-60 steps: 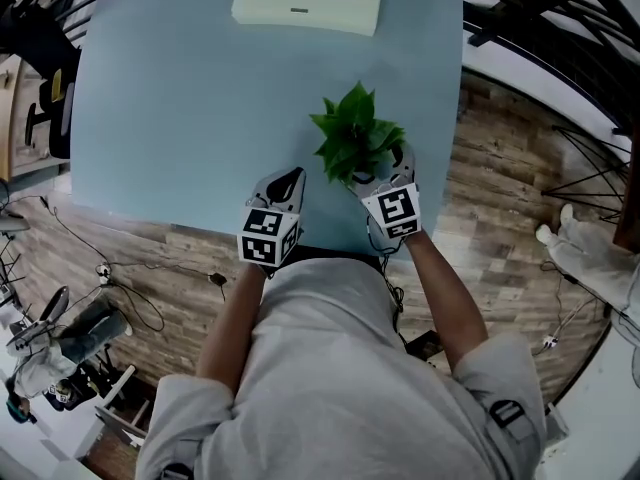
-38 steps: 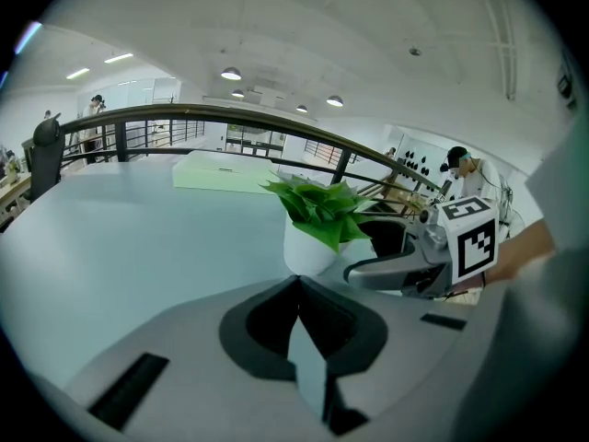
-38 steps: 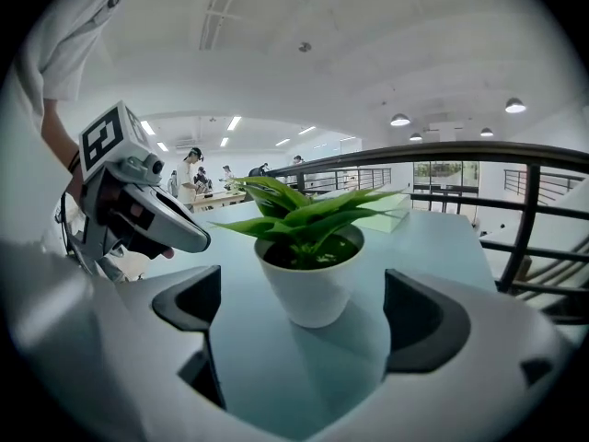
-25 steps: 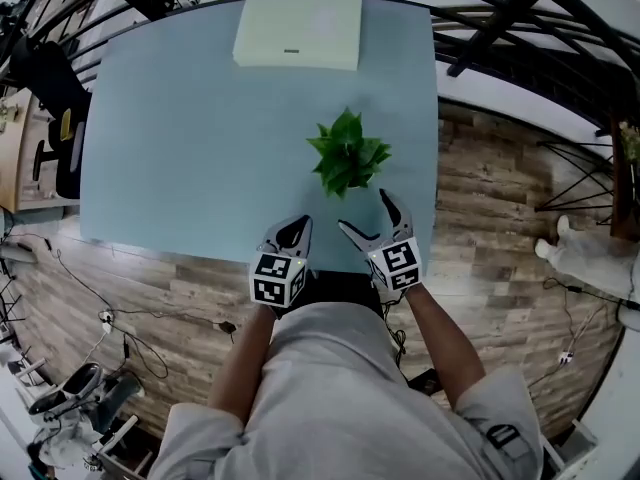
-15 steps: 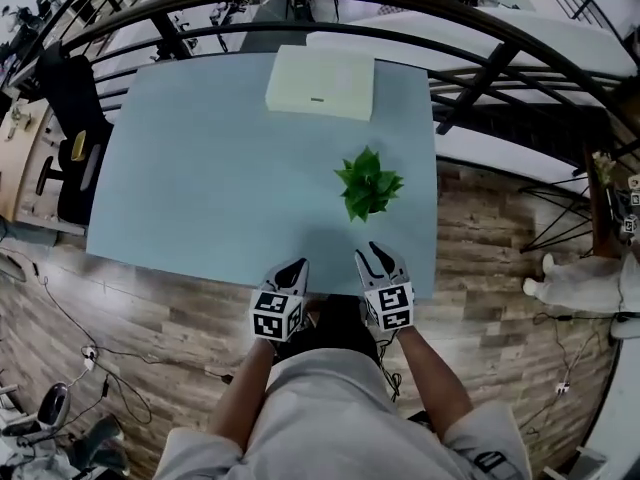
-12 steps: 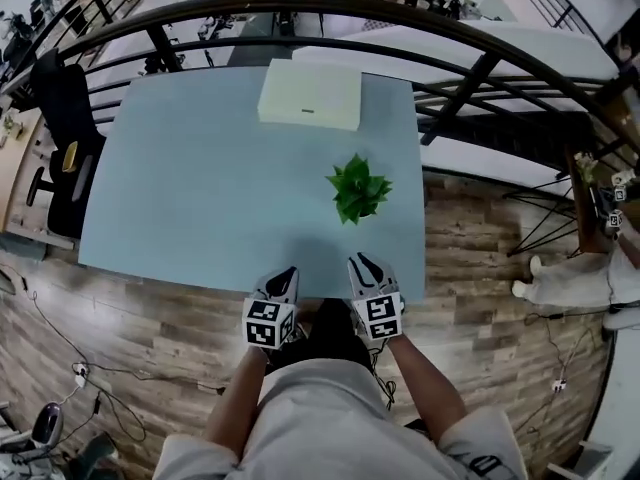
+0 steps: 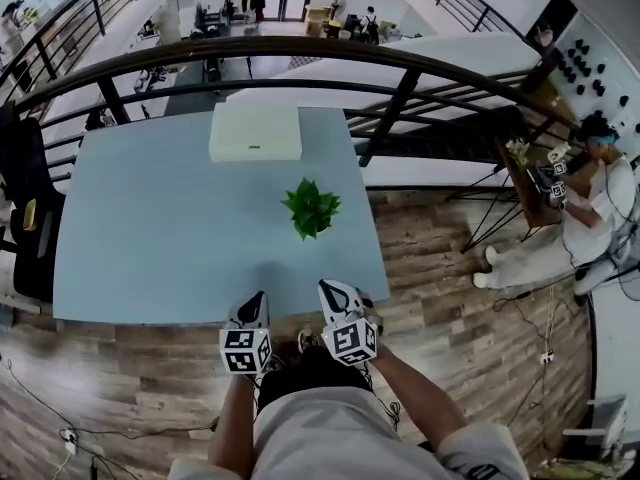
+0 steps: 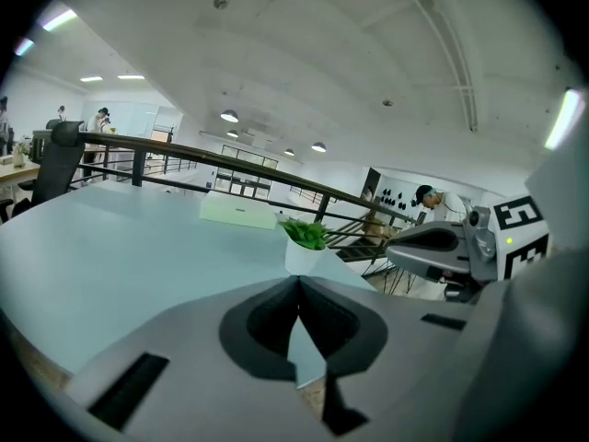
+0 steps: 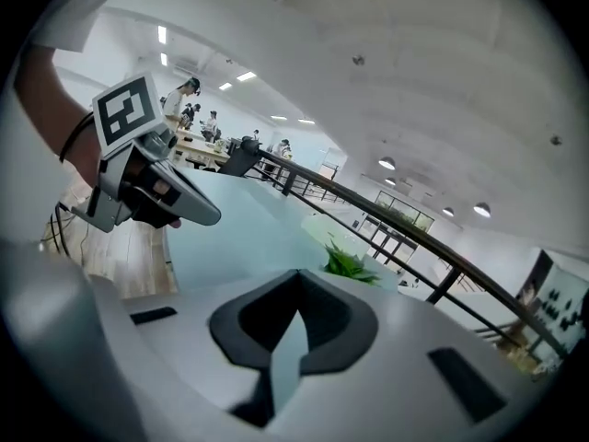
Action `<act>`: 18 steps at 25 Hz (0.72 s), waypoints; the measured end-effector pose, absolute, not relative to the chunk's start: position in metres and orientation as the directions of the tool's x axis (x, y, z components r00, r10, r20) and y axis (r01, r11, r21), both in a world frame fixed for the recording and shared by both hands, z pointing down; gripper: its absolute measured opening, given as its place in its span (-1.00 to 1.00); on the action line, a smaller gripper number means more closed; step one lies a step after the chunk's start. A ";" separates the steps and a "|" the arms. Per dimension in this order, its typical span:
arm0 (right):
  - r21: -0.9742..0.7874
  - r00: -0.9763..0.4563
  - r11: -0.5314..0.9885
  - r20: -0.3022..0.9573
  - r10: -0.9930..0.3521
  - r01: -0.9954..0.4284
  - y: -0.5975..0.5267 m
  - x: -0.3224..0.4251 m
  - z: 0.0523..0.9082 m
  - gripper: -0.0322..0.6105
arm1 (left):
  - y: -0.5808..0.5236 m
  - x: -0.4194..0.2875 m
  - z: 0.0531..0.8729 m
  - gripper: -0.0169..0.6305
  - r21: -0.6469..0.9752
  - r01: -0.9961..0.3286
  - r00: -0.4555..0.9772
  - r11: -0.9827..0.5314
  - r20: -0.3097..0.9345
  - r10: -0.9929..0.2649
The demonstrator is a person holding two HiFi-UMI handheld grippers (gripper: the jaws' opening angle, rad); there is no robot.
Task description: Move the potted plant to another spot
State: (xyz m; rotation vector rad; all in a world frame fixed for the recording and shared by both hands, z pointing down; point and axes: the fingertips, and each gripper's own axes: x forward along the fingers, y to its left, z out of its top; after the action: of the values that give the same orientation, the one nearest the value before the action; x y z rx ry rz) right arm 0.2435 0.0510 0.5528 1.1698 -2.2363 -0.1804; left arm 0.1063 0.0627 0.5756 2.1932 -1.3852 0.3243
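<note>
Pulled back, the left gripper [image 7: 257, 298] and right gripper [image 7: 326, 287] hang at the pale blue table's [image 7: 150, 238] near edge, jaws pressed together on nothing, the right's having just closed. A flat cream box [image 7: 255, 133] lies at the far edge. The potted plant [image 7: 311, 208], leaves in a white pot [image 8: 299, 258], stands free right of centre.

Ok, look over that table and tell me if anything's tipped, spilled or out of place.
Nothing stands out. The potted plant stands upright on the blue table, toward its right side, with no soil showing around it. The white box lies flat near the far edge, apart from the plant.
</note>
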 end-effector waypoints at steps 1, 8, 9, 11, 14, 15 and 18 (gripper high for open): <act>0.382 -0.423 0.599 0.452 -0.785 -0.704 0.052 0.243 0.552 -0.89 | 0.064 0.106 0.571 -0.91 0.292 -0.891 0.448 -0.347 0.452 -0.771; 0.361 -0.366 0.550 0.464 -0.807 -0.753 0.048 0.250 0.535 -0.89 | 0.064 0.114 0.543 -0.91 0.278 -0.885 0.459 -0.373 0.398 -0.794; 0.339 -0.367 0.543 0.462 -0.807 -0.769 0.047 0.250 0.532 -0.89 | 0.064 0.115 0.541 -0.91 0.280 -0.885 0.460 -0.373 0.395 -0.795; 0.291 -0.371 0.530 0.457 -0.808 -0.796 0.046 0.253 0.527 -0.89 | 0.065 0.118 0.538 -0.91 0.283 -0.884 0.461 -0.373 0.389 -0.797; 0.254 -0.396 0.531 0.432 -0.810 -0.808 0.042 0.254 0.521 -0.89 | 0.062 0.124 0.534 -0.91 0.279 -0.883 0.463 -0.377 0.382 -0.800; 0.254 -0.410 0.539 0.421 -0.809 -0.803 0.040 0.253 0.520 -0.89 | 0.060 0.127 0.533 -0.91 0.274 -0.883 0.463 -0.381 0.379 -0.801; 0.244 -0.457 0.569 0.391 -0.799 -0.785 0.035 0.252 0.514 -0.89 | 0.057 0.134 0.527 -0.91 0.250 -0.889 0.454 -0.384 0.378 -0.807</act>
State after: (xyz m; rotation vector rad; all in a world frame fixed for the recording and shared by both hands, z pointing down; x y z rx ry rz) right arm 0.2520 0.0353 0.5140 1.2717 -2.3395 -0.0392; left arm 0.1342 0.0568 0.5272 2.2945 -1.4255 0.2697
